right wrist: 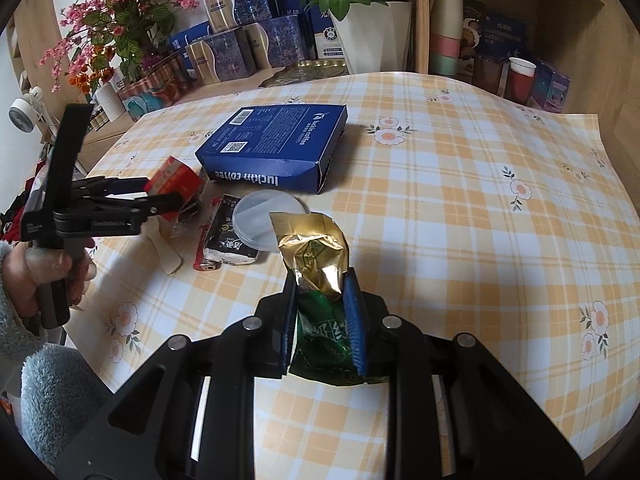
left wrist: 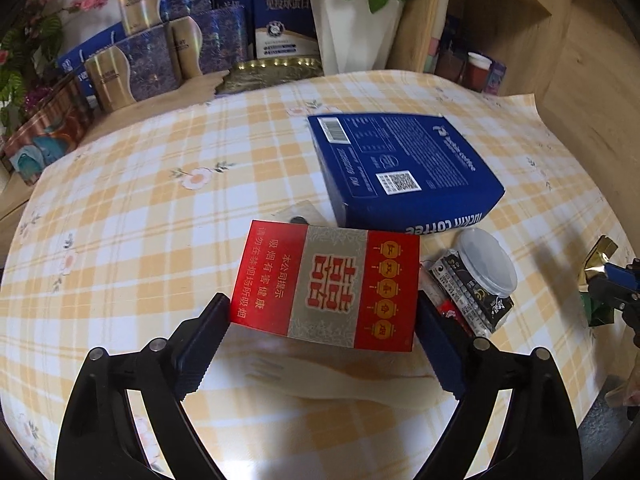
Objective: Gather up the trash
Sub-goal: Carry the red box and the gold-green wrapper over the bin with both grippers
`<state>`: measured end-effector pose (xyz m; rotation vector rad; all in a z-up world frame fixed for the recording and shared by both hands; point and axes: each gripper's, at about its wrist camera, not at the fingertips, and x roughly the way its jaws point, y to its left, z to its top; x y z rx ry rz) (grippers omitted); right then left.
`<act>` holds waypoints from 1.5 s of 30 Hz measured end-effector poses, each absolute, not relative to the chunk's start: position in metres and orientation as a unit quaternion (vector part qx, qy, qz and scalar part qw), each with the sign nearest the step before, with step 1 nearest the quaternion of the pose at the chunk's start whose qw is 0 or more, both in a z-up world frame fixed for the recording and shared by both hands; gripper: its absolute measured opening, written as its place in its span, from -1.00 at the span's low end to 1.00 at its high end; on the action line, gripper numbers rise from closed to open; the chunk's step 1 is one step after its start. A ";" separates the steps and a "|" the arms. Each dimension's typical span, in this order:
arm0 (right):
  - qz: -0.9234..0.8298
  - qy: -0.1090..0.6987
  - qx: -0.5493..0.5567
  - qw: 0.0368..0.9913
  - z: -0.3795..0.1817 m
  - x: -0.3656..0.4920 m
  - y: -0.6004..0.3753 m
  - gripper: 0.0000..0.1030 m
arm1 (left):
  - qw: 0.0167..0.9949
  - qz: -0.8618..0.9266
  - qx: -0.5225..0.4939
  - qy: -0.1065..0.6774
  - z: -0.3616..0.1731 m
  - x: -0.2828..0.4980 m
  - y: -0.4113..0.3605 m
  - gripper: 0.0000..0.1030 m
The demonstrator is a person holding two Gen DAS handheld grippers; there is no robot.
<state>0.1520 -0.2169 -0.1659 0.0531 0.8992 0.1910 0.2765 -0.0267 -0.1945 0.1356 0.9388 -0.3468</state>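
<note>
My left gripper (left wrist: pixel 324 312) is shut on a red cigarette pack (left wrist: pixel 326 286) and holds it above the table; the pack also shows in the right wrist view (right wrist: pixel 174 178). My right gripper (right wrist: pixel 322 286) is shut on a gold and green foil wrapper (right wrist: pixel 316 256), held above the table; it shows at the right edge of the left wrist view (left wrist: pixel 596 264). On the checked tablecloth (right wrist: pixel 460 200) lie a blue luckin coffee box (right wrist: pixel 276 146), a clear plastic lid (right wrist: pixel 266 220), a black snack packet (right wrist: pixel 226 240) and a wooden fork (left wrist: pixel 340 376).
Blue gift boxes (right wrist: pixel 240 44), a white flower pot (right wrist: pixel 370 36) and artificial flowers (right wrist: pixel 108 28) stand along the table's back. A wooden shelf with cups (right wrist: pixel 520 76) is at the back right. The person's left hand (right wrist: pixel 52 268) is at the table's left edge.
</note>
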 end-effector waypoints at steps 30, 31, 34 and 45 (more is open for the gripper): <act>0.114 0.397 0.040 0.910 -0.141 0.055 -0.184 -0.51 | 0.901 -0.225 0.080 0.362 -0.121 0.093 -0.011 0.71; 0.116 0.399 0.043 0.909 -0.144 0.048 -0.183 -0.51 | 0.900 -0.227 0.081 0.362 -0.123 0.086 -0.011 0.71; 0.120 0.400 0.051 0.907 -0.151 0.034 -0.182 -0.51 | 0.896 -0.233 0.086 0.368 -0.133 0.063 -0.012 0.71; 0.129 0.415 0.074 0.898 -0.182 -0.012 -0.182 -0.51 | 0.870 -0.254 0.098 0.412 -0.198 -0.003 -0.025 0.71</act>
